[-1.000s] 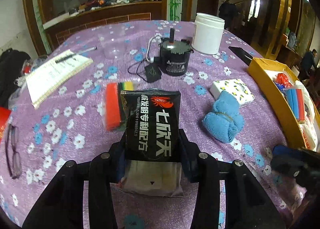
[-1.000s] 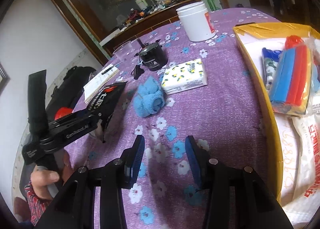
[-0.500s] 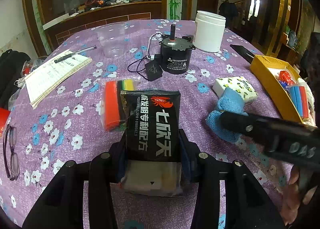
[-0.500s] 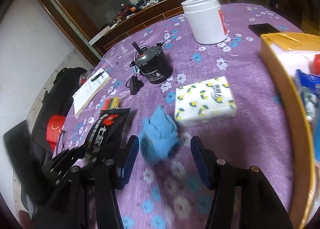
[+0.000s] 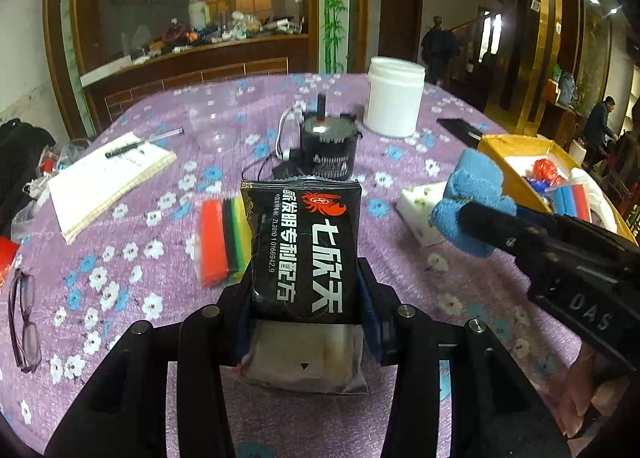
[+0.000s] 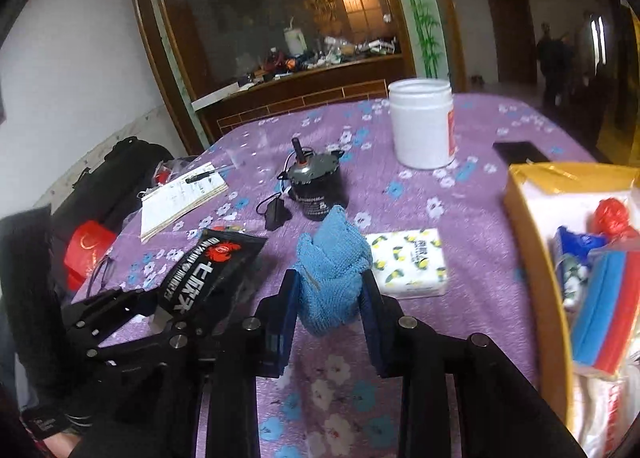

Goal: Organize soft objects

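My left gripper (image 5: 306, 298) is shut on a black packet with white Chinese lettering (image 5: 308, 250) and holds it above the purple flowered tablecloth (image 5: 132, 242); the packet also shows in the right wrist view (image 6: 208, 274). My right gripper (image 6: 330, 298) is shut on a blue towel bundle (image 6: 332, 274) and holds it off the table; the towel shows in the left wrist view (image 5: 472, 194). A white tissue pack with lemon print (image 6: 412, 262) lies beside it. A striped sponge pack (image 5: 222, 238) lies left of the packet.
A yellow box (image 6: 532, 258) at the right holds sponges and bags. A black motor with cable (image 6: 316, 190), a white jar (image 6: 422, 122), a notebook with a pen (image 5: 104, 178), a clear cup (image 5: 212, 122), glasses (image 5: 24, 322) and a phone (image 6: 520, 152) lie around.
My right gripper moved left over the blue towel, shut on it and lifted it off the table. My left gripper kept hold of the black packet.
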A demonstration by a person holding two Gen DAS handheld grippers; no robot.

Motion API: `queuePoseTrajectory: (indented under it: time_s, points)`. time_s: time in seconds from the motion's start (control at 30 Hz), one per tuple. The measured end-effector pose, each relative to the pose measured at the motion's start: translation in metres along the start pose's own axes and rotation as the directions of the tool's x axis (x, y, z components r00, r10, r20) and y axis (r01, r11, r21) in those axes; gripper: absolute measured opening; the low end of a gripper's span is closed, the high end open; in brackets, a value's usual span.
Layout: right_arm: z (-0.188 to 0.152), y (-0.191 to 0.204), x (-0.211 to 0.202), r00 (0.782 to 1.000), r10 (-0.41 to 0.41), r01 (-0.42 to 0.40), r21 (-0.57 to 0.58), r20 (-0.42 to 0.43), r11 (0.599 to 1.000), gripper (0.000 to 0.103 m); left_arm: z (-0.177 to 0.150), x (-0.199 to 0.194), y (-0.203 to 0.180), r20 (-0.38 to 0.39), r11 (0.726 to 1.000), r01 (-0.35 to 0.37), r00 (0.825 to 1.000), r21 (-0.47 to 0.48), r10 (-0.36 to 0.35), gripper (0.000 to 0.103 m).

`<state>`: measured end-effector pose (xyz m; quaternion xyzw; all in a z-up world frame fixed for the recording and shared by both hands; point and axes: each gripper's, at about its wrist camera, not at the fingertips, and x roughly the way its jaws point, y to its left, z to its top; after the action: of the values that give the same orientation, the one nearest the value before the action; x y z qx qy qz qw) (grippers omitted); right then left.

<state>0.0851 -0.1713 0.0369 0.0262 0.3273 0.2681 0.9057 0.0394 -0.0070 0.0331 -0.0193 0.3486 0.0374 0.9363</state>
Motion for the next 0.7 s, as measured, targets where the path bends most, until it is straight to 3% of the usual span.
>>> queuePoseTrajectory:
  time_s: [0.23,0.7]
  points:
    - [0.0031,0.0007,-0.0027,0.999,-0.033,0.034,-0.014,0.022,0.999,0.031,0.0015,-0.0105,-0.0045,0.066,1.0,-0.002,0.998,0.019,0.0,0.042]
    - [0.0037,-0.0028,-0.0093,0.998,-0.041,0.041,0.006,0.053,0.999,0.031,0.0016,-0.01,-0.0065,0.077,0.999,-0.008,0.997,0.035,0.005,0.042]
